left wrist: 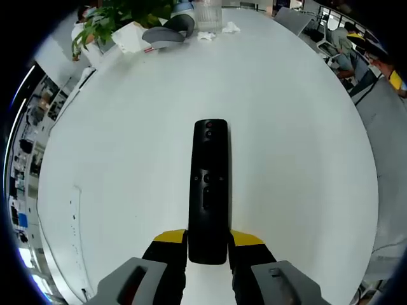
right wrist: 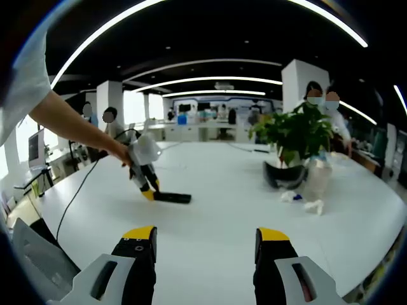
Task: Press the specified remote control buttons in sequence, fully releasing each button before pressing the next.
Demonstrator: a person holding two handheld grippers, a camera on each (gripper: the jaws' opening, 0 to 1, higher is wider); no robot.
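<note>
I am clamping the near end of the black remote control [left wrist: 209, 190] between the left gripper [left wrist: 208, 244] jaws as it is lying flat on the white table [left wrist: 299, 127]. My right gripper [right wrist: 206, 244] is hovering above the table, jaws spread, holding nothing, facing a potted plant [right wrist: 296, 133].

Black slim remote [left wrist: 208, 190] flat on white table, buttons up.
</note>
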